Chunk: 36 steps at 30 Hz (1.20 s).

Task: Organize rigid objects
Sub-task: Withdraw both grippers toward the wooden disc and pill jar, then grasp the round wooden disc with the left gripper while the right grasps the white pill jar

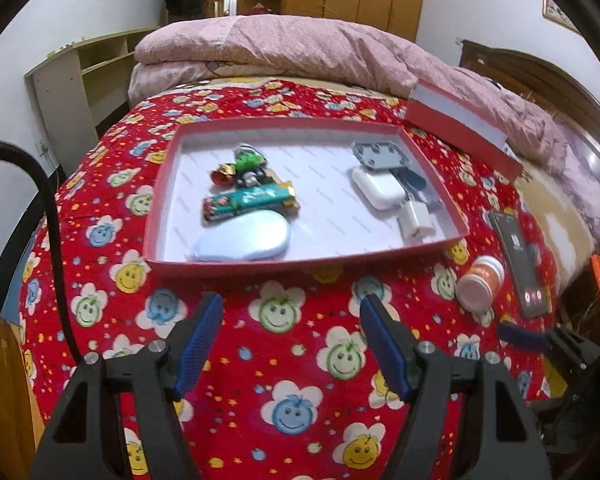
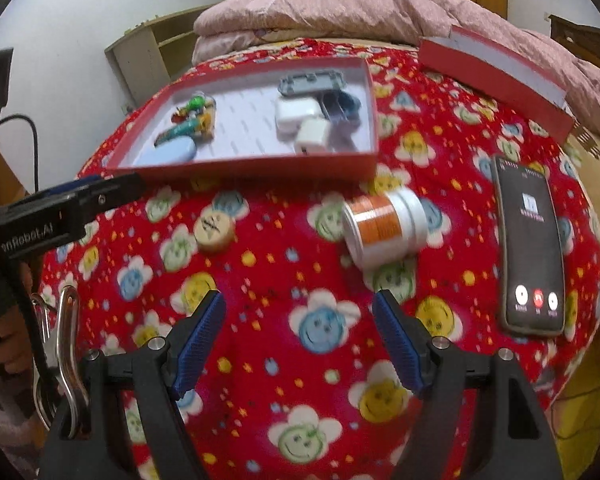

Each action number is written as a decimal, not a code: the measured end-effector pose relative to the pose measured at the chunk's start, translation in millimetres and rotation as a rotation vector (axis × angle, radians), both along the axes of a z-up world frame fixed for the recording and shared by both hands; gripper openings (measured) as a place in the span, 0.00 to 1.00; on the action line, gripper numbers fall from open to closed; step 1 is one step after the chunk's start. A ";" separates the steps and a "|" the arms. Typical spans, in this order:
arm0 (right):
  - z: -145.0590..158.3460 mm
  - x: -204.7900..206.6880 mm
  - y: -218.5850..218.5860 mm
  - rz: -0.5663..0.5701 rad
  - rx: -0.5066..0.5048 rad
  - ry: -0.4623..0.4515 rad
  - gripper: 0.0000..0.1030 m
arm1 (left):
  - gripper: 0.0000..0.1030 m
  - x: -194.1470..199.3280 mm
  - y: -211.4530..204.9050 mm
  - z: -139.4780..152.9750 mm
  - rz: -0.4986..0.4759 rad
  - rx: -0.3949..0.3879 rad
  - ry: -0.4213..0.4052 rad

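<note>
Three loose items left outside the box

Three things lie on the bed cover: pill bottle (image 2: 384,230) on its side just in front of the red box (image 2: 236,168), phone (image 2: 530,246) to its right, wooden disc (image 2: 214,229) to its left. Bottle looks light, stiff, slick plastic and may roll; grip across the ribbed body. Right tongs (image 2: 298,338) wide, empty, near the bottle. Left tongs (image 1: 290,340) wide, empty.

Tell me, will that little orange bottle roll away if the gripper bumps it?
Probably, yes. The bottle lies on its side on the blanket, and its round body could roll. The soft, bumpy blanket may slow it. It looks like smooth plastic, so the open right gripper might slip unless it squeezes across the middle.
</note>
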State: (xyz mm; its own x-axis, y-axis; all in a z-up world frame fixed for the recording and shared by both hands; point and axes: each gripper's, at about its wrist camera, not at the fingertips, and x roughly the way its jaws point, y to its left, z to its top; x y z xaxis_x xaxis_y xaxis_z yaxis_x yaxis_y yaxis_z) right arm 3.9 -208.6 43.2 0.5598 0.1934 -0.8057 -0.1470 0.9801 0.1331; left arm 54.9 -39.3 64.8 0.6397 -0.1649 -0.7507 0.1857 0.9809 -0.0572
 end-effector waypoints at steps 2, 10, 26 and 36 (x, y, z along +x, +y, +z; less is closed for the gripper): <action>-4.2 -4.4 -2.0 -0.001 -0.019 0.000 0.75 | 0.72 -0.8 -6.9 -3.8 -0.016 0.009 0.005; -22.1 -17.8 -8.0 0.016 -0.065 0.011 0.75 | 0.72 -1.8 -37.4 -20.7 -0.081 0.059 0.022; -31.4 -28.4 -5.3 0.033 -0.073 -0.063 0.82 | 0.50 5.0 -66.2 -47.8 -0.132 0.105 0.033; -31.8 -30.0 -5.9 0.035 -0.064 -0.077 0.82 | 0.32 5.4 -59.4 -45.4 -0.121 0.097 0.027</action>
State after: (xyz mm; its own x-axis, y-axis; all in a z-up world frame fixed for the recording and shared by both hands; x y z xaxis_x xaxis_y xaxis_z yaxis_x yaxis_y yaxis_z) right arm -26.1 -214.6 11.5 0.6141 0.1633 -0.7721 -0.1882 0.9804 0.0577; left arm 60.2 -98.7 19.3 0.5988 -0.1659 -0.7835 0.3028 0.9526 0.0298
